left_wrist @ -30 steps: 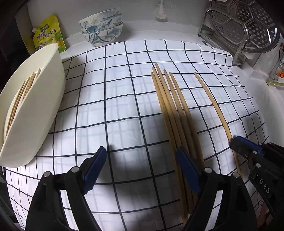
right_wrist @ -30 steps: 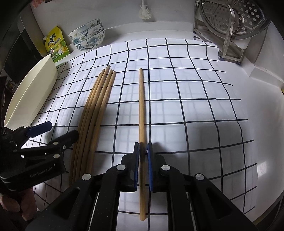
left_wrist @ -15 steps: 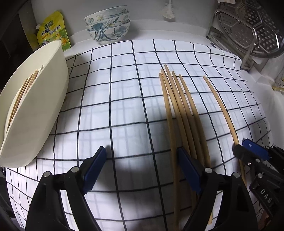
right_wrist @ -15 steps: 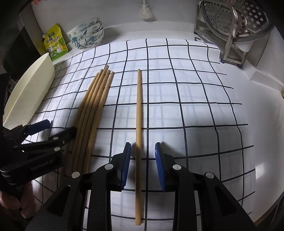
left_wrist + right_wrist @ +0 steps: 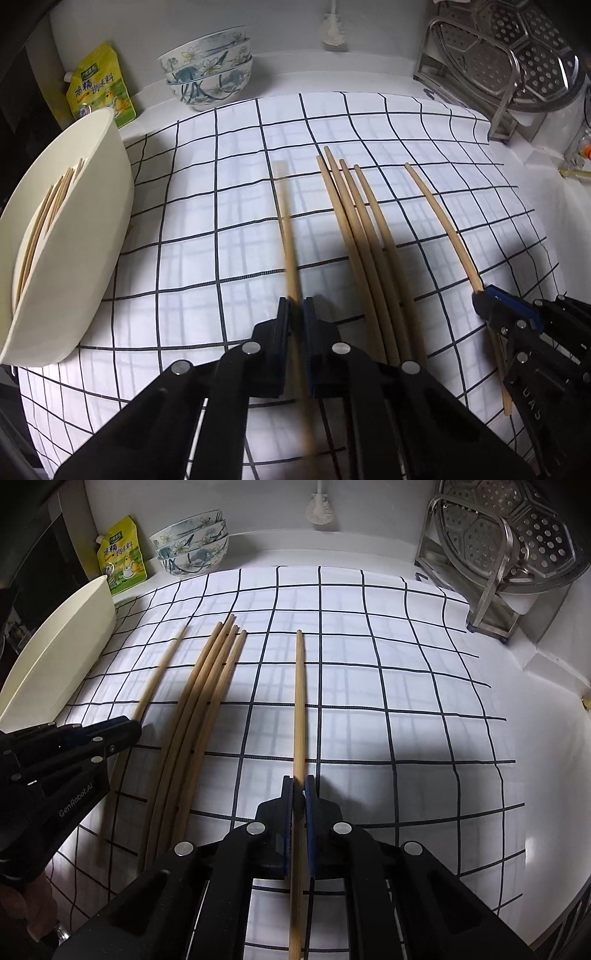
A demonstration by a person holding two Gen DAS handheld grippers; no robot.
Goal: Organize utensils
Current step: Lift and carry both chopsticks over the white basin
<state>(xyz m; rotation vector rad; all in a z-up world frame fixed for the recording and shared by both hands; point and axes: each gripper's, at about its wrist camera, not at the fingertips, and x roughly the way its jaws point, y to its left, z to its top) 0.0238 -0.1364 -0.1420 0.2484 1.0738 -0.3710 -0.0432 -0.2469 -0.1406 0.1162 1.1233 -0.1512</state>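
Left wrist view: left gripper (image 5: 295, 314), spread a second ago, now pinching one pale wooden chopstick (image 5: 286, 225) at six o'clock, right gripper (image 5: 299, 794) re-clamped on another (image 5: 300, 701); both ready for the cream oval tray (image 5: 92, 236) at nine o'clock.

A white table (image 5: 546, 746) meets a plain white wall (image 5: 369, 513) at the back, and a white cloth with a dark grid (image 5: 406, 686) covers most of it; soft shadows fall across the cloth's near part
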